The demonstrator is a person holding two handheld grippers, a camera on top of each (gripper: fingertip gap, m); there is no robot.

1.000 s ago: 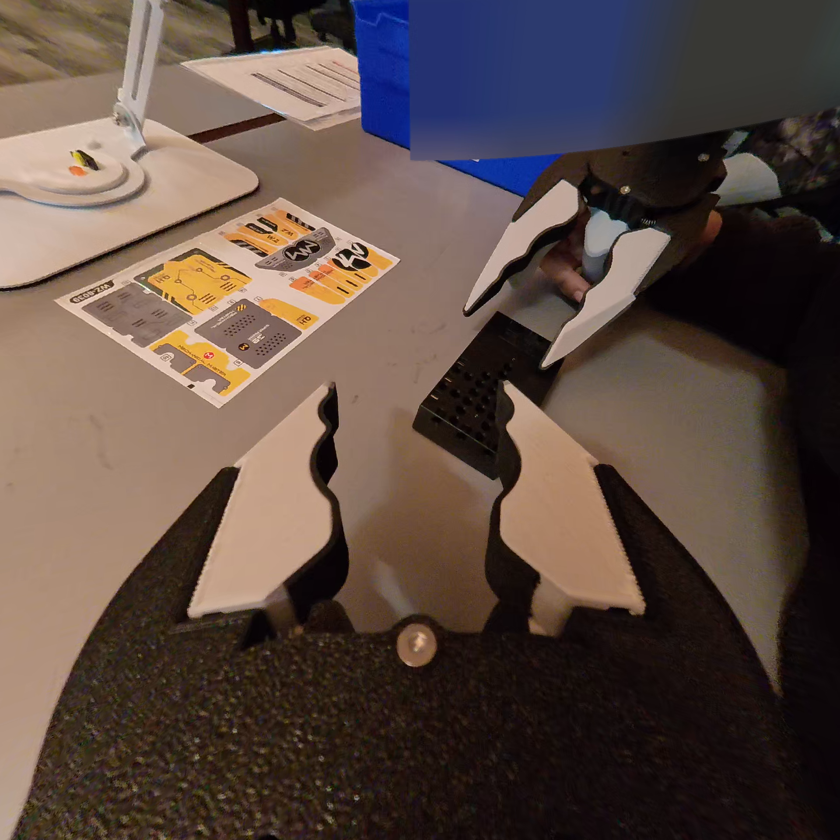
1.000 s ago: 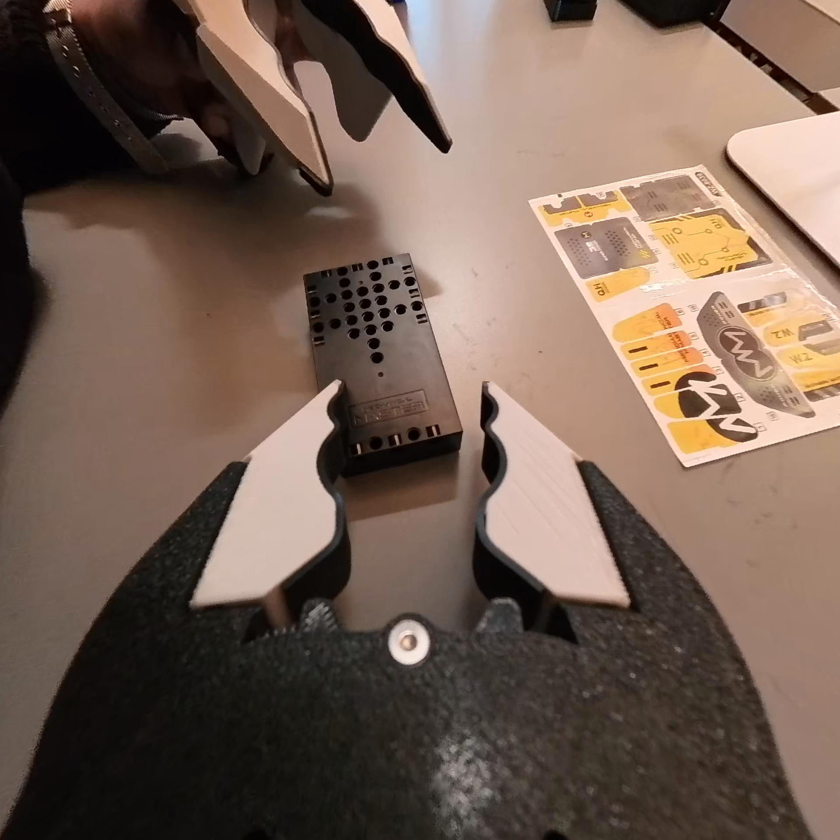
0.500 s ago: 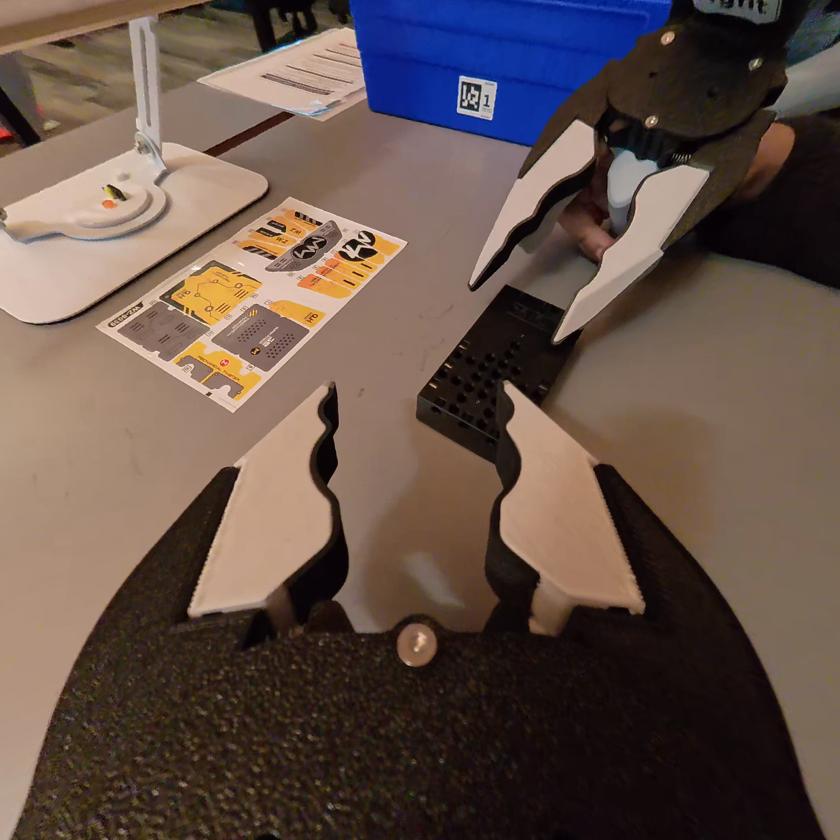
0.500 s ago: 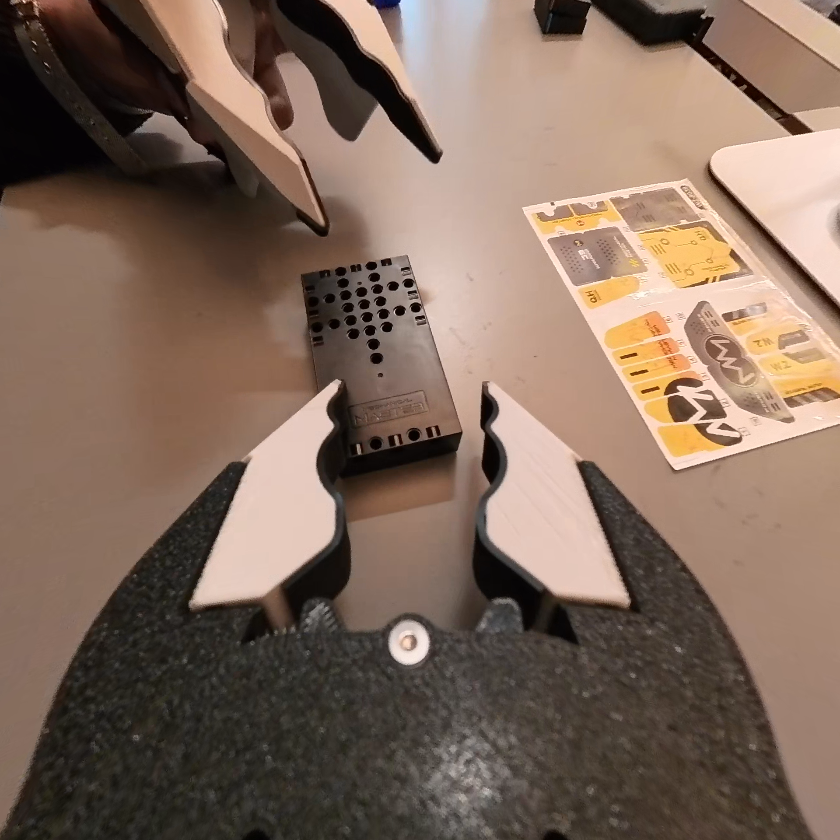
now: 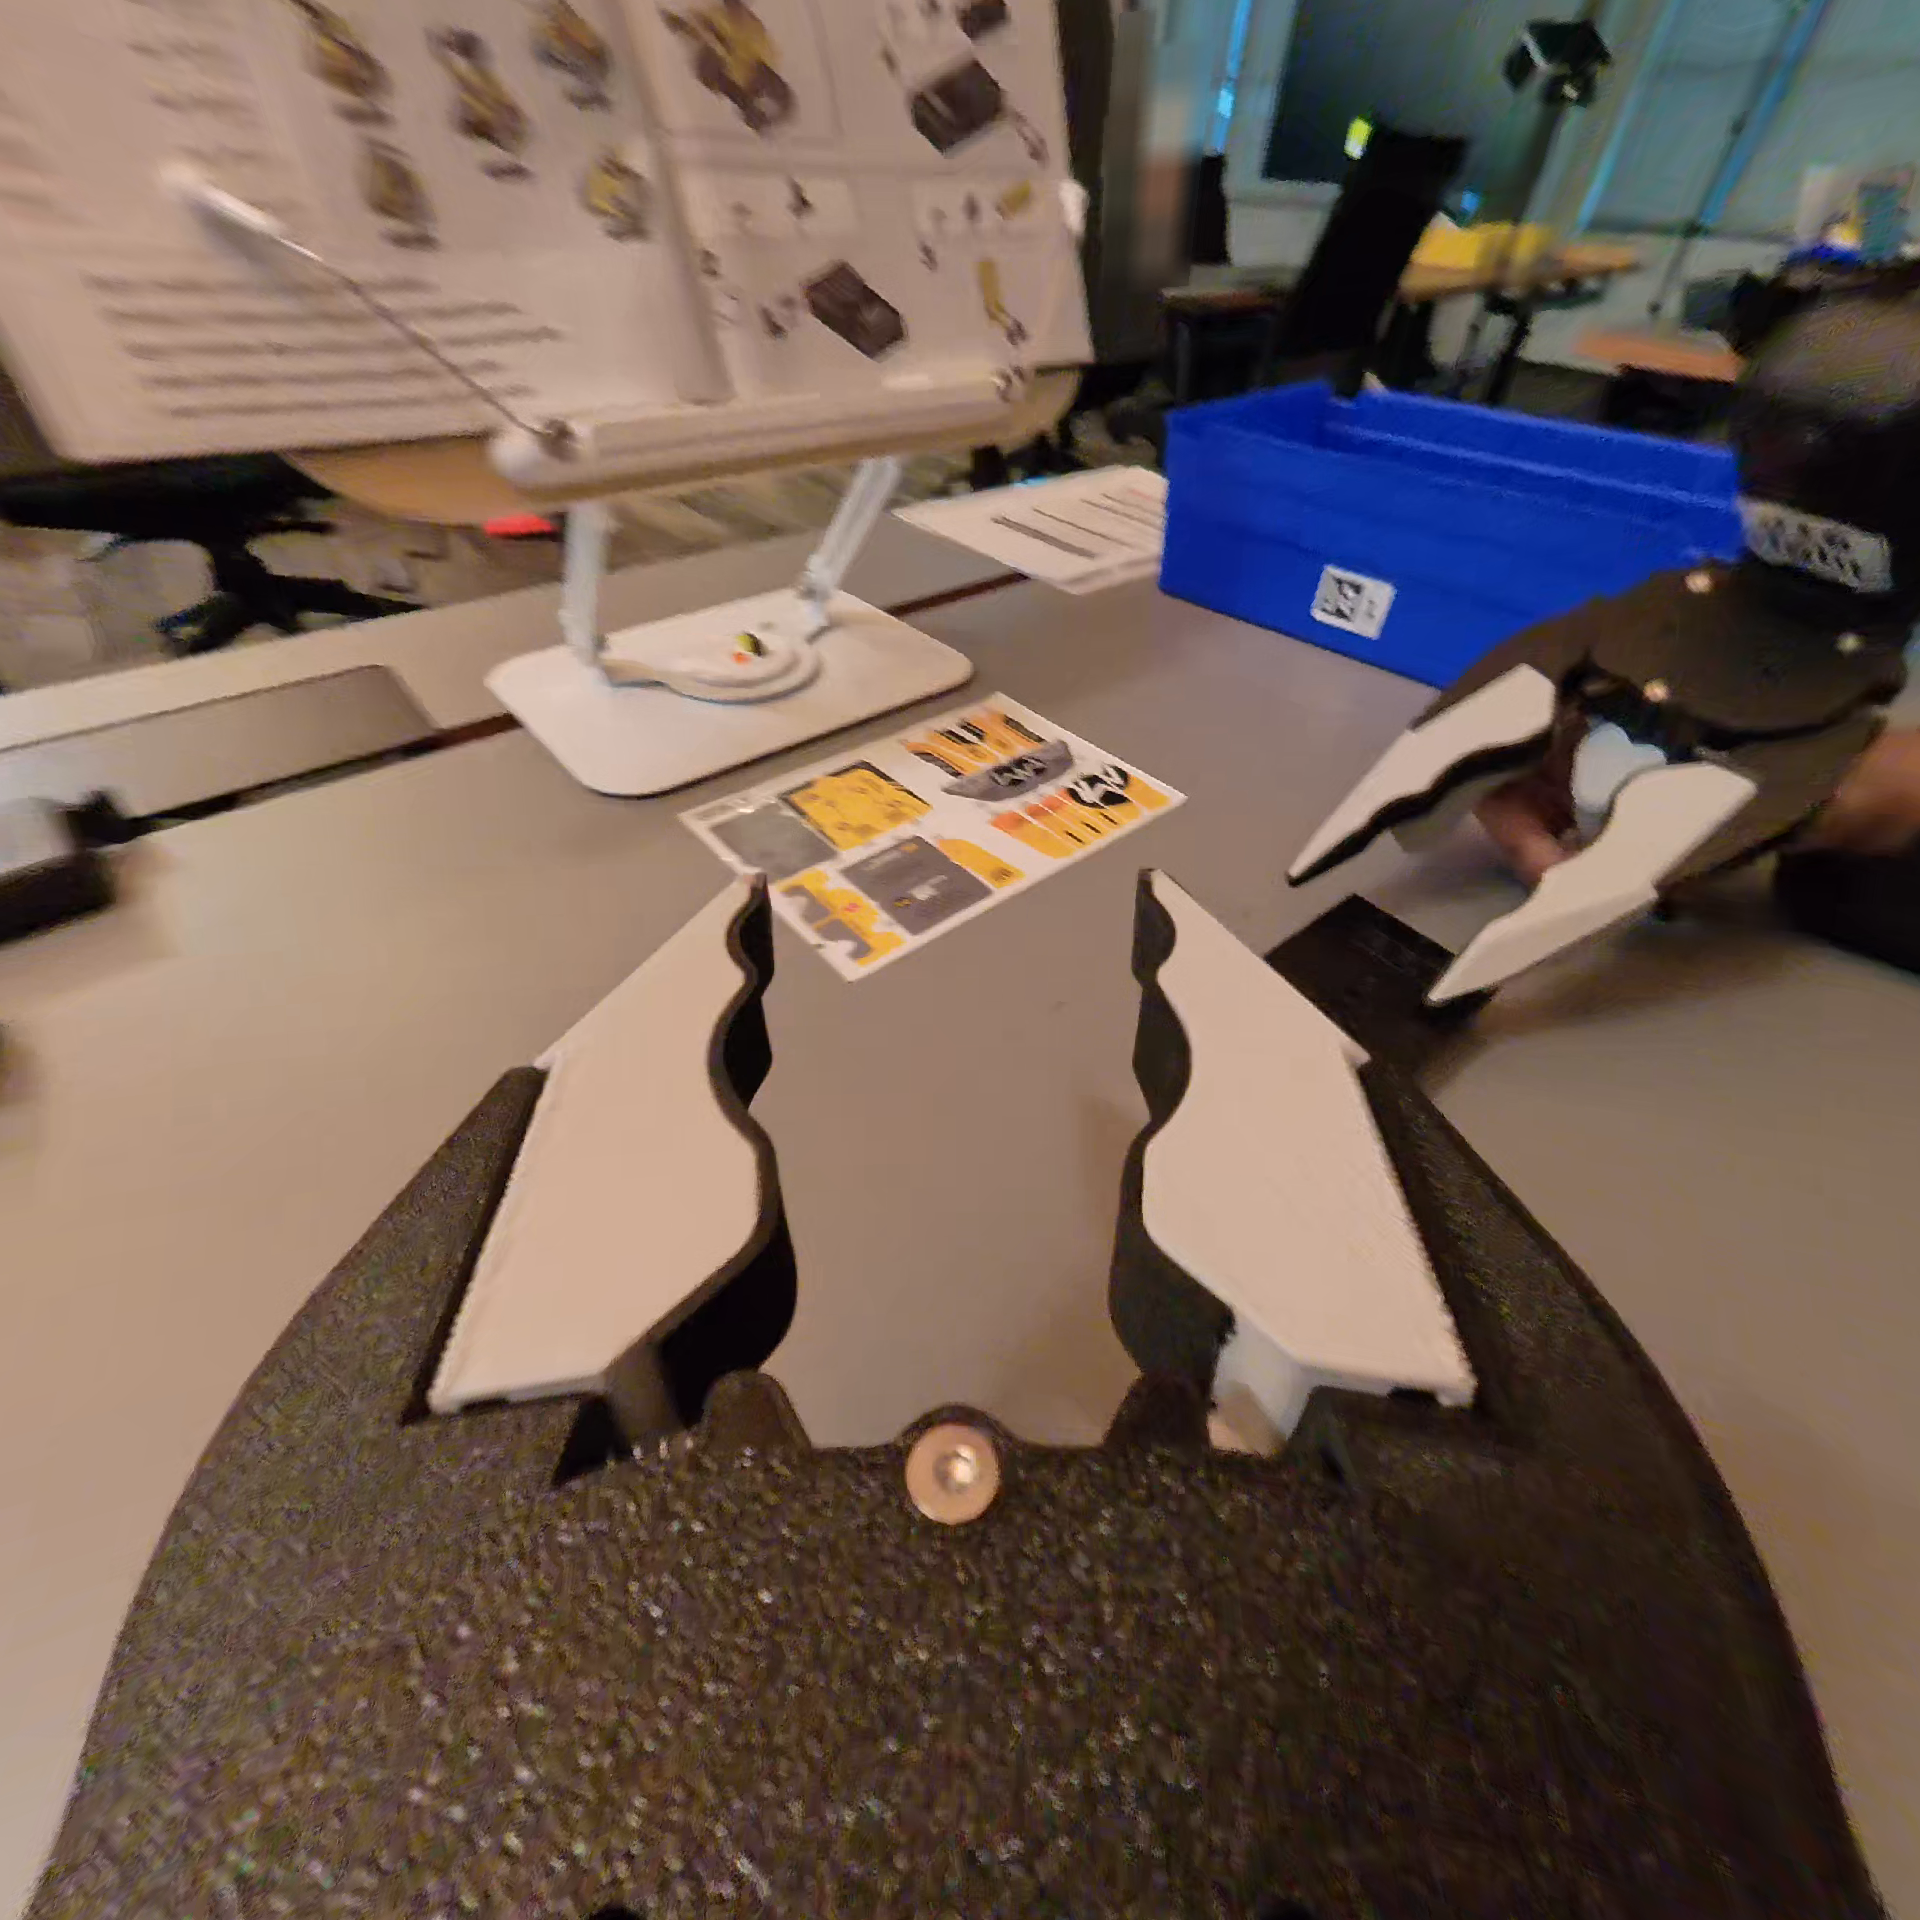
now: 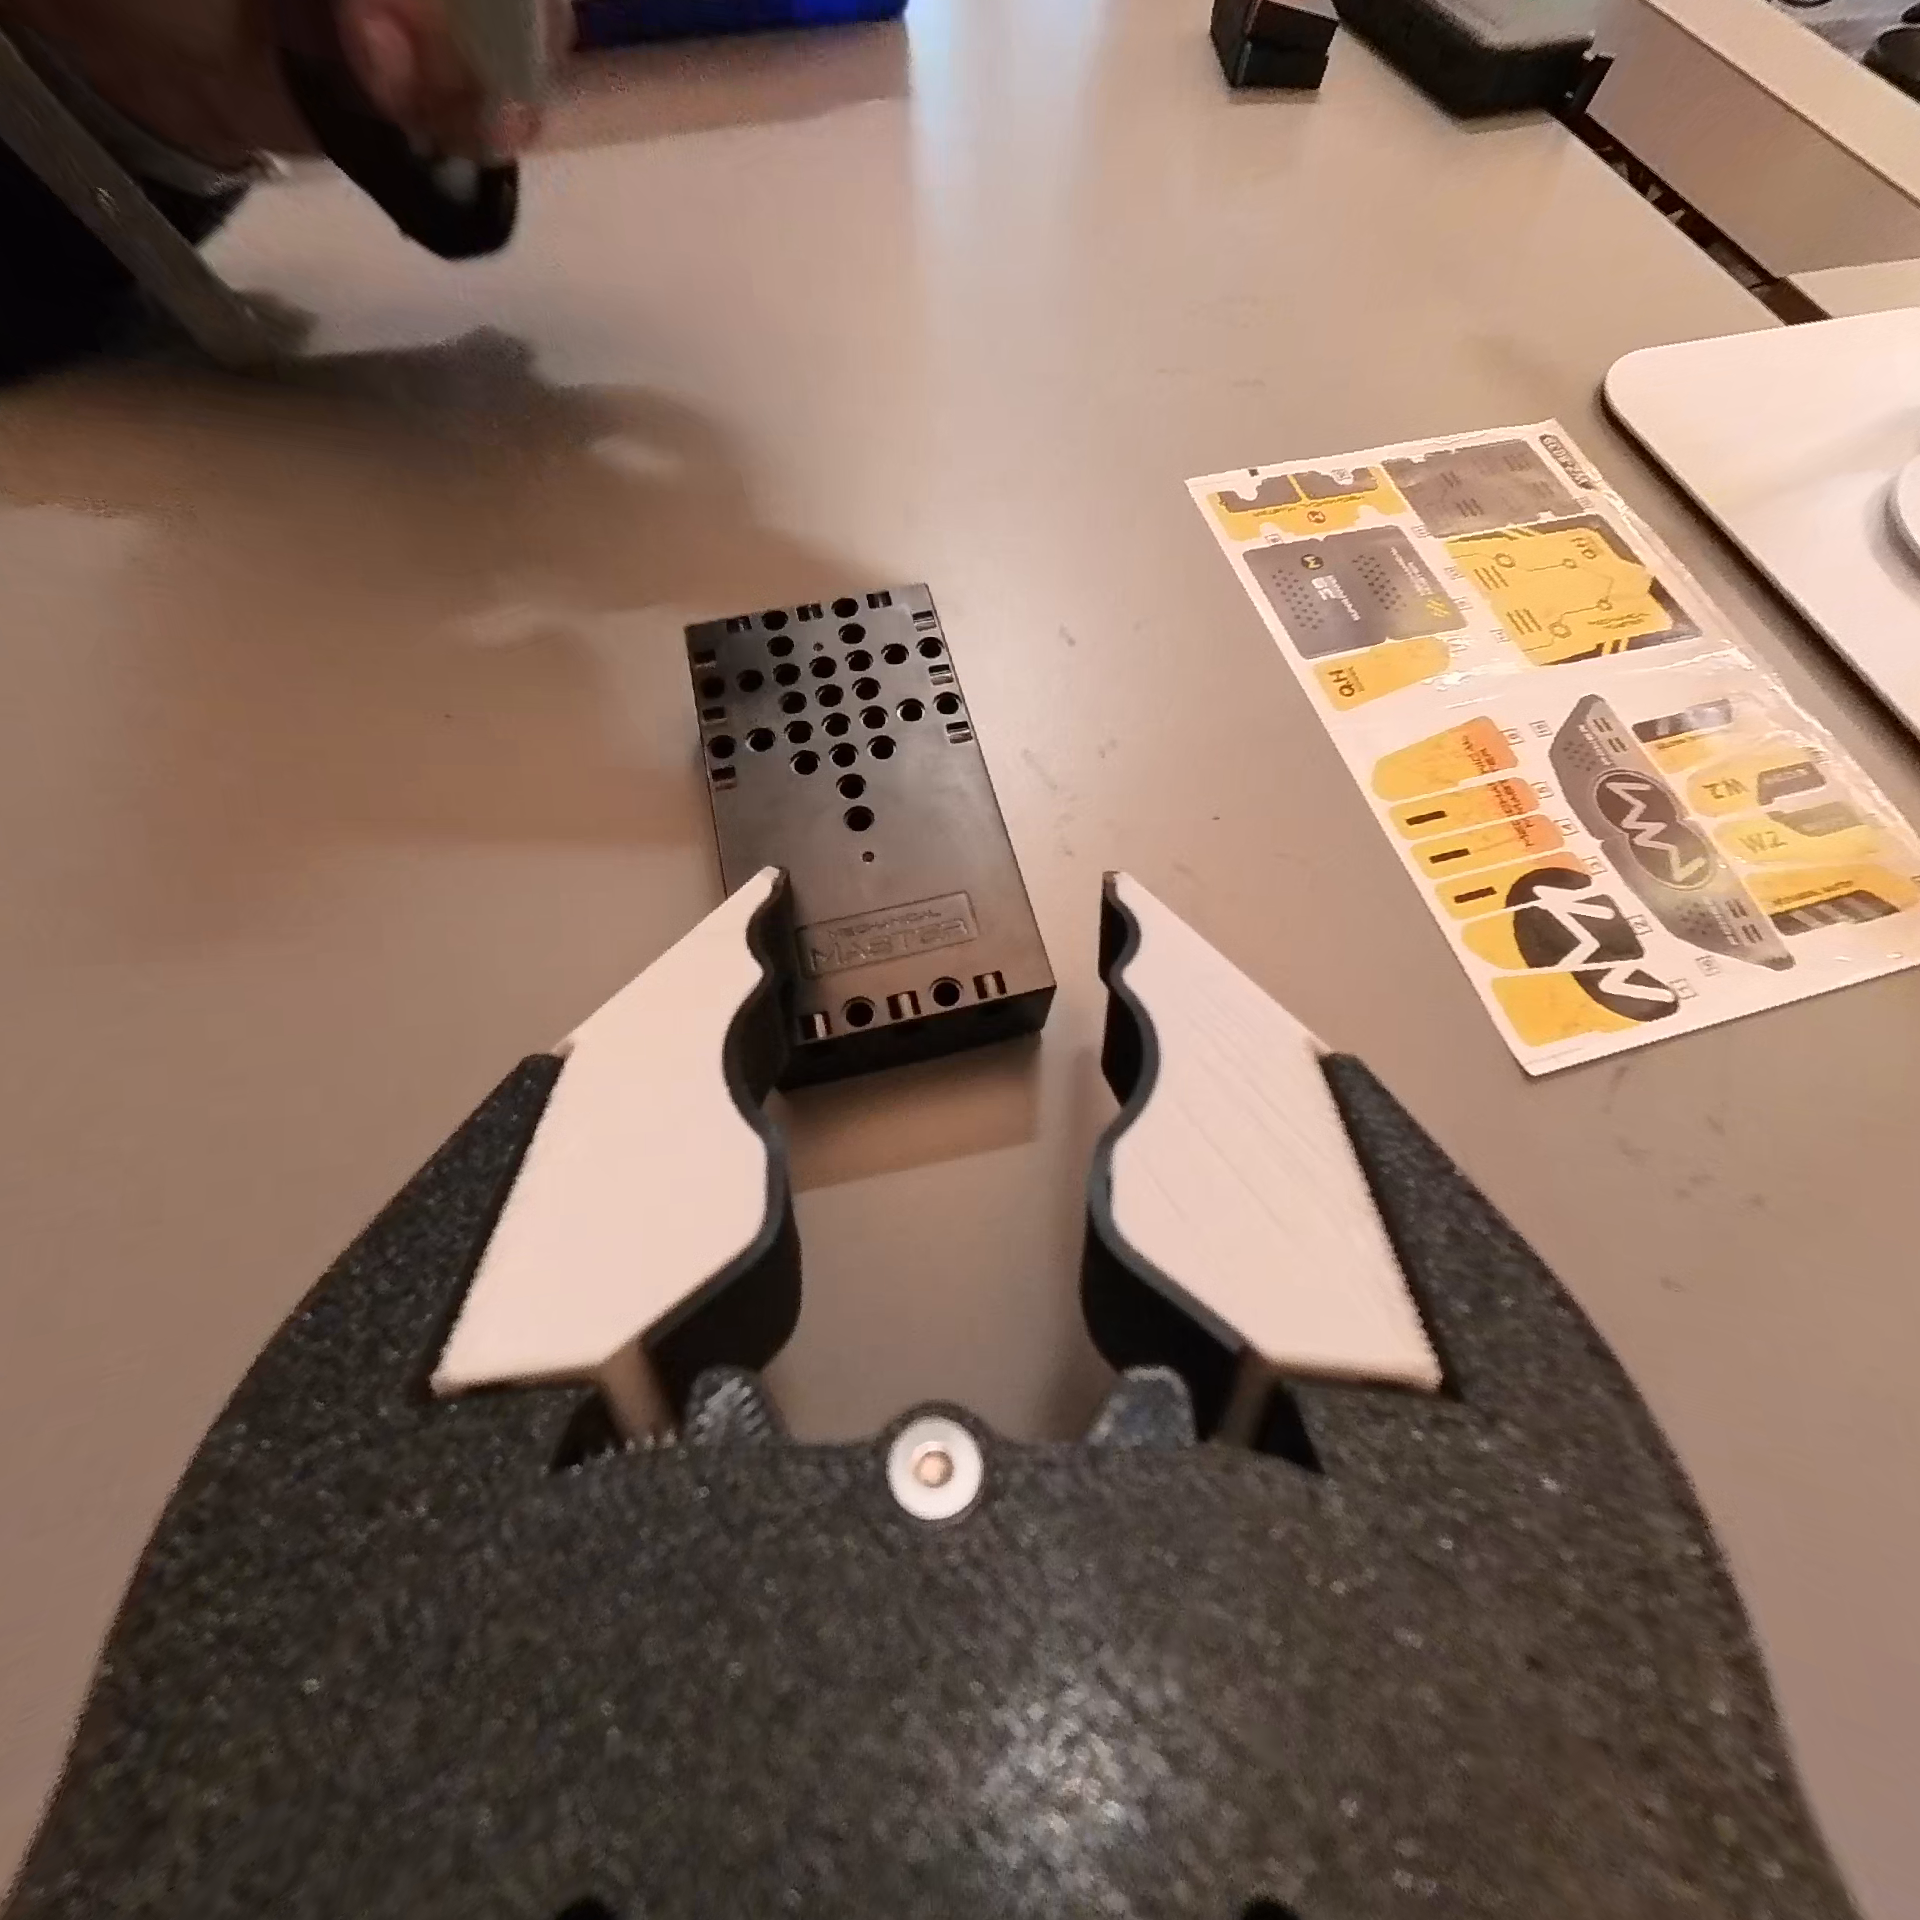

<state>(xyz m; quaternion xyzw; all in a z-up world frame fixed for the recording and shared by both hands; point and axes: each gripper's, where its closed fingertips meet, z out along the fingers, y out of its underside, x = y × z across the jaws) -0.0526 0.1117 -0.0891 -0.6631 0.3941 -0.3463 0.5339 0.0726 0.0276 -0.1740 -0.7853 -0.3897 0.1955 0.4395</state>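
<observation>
A black rectangular block with many round holes (image 6: 862,810) lies flat on the grey table (image 6: 1039,343). My right gripper (image 6: 940,880) is open and empty, low over the block's near end, with its left fingertip over the block's corner. In the left wrist view the block (image 5: 1361,951) shows only partly under the right gripper (image 5: 1366,940). My left gripper (image 5: 953,883) is open and empty, raised above the table and pointed toward a yellow and grey sticker sheet (image 5: 935,831). It shows blurred at the top left of the right wrist view (image 6: 447,208).
The sticker sheet (image 6: 1558,748) lies right of the block. A white book stand (image 5: 727,686) holds an open instruction booklet (image 5: 520,208). A blue bin (image 5: 1455,520) and a paper sheet (image 5: 1060,520) sit behind. Small black items (image 6: 1268,42) lie at the table's far edge.
My left gripper has drawn back from the block and tilted up, so the booklet and room came into view. My right gripper has hardly moved. Both stayed open.
</observation>
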